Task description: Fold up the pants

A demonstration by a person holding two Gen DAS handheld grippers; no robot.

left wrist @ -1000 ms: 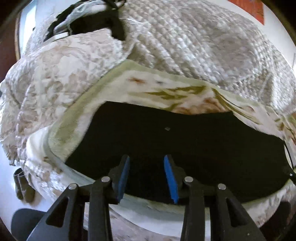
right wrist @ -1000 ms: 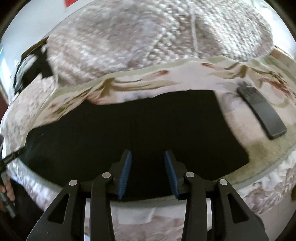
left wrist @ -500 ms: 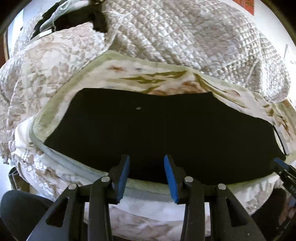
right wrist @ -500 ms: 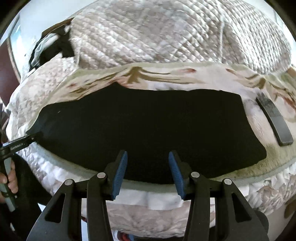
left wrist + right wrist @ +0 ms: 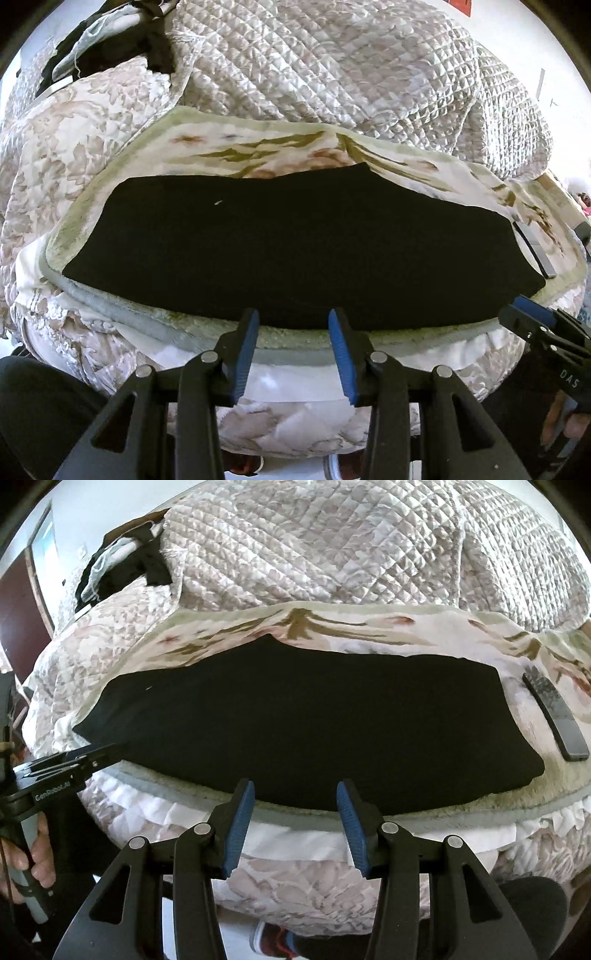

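Black pants (image 5: 295,251) flat | folds indistinct | phone (image 5: 557,716) partly cut off

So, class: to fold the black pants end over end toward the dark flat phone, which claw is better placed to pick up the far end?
Probably the left claw: its tips sit beside that end of the black pants. The right claw hangs open mid-length, nearer the phone.

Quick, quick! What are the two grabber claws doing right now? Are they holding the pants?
Left gripper: open, nothing between its pads, just short of the black pants.
Right gripper: open, holding nothing, at the pants' near edge.
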